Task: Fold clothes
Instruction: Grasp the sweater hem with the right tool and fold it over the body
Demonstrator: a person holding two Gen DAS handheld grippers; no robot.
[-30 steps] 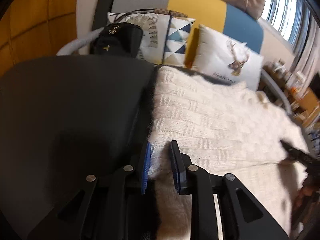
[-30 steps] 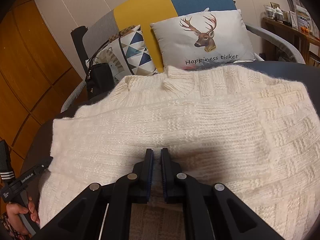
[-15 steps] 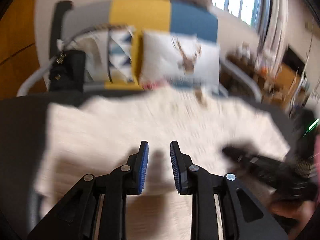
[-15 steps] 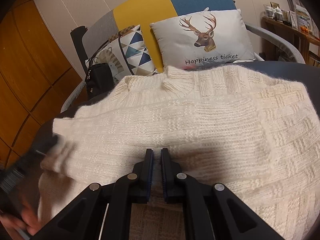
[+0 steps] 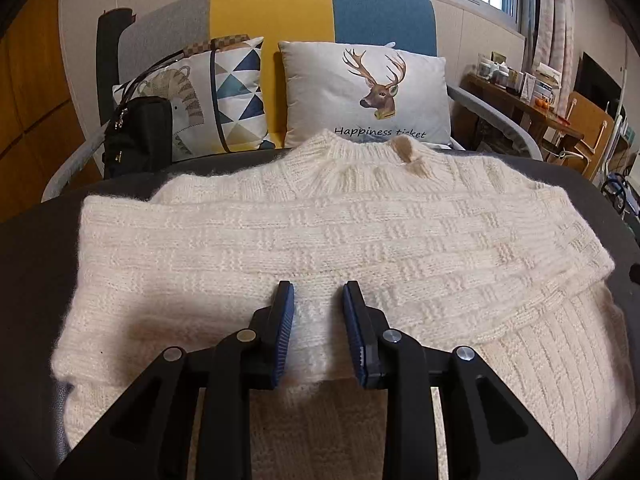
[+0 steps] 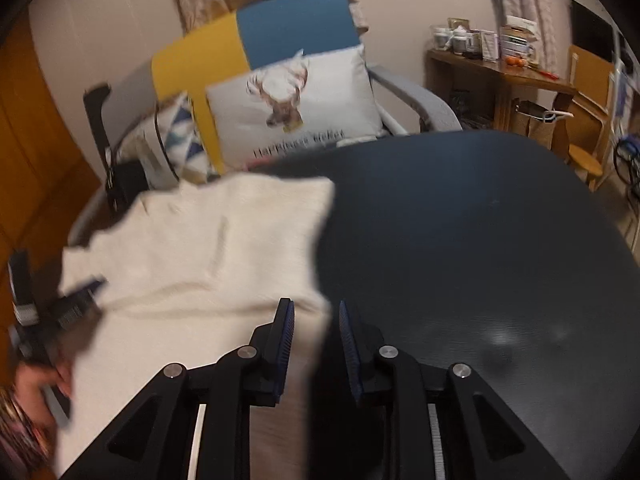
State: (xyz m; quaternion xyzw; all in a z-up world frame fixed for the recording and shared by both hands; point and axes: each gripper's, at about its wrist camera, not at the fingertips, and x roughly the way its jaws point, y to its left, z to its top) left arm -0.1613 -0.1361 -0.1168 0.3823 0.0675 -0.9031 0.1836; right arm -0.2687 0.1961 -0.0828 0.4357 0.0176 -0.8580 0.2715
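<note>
Behind everything, a sofa (image 5: 276,12) in grey, yellow and blue is standing against the wall, with a deer pillow (image 5: 366,94) and a triangle pillow (image 5: 224,96) leaning on it. A small black bag (image 5: 136,136) is sitting next to the triangle pillow. Off to the right, a wooden shelf (image 6: 496,68) is holding jars and boxes.

In front of the sofa, a dark round table (image 6: 480,260) is holding a fluffy white sweater (image 5: 320,232). The sweater is lying flat, with its neck hole pointing at the deer pillow. Both sleeves are lying folded across the body.

The left gripper (image 5: 318,328) is hanging over the middle of the sweater, near the folded sleeve's lower edge. Its jaws are standing a little apart and have just been opening. The knit is showing in the gap, but the blue pads (image 5: 285,332) are not squeezing it.

The right wrist picture is blurry. The right gripper (image 6: 316,336) is hanging right over the sweater's right edge, where the white knit meets the bare table. Its jaws have just been opening too, and they are standing a little apart with nothing pinched. At the far left of that view, a person's hand (image 6: 40,384) is holding the other gripper's handle.
</note>
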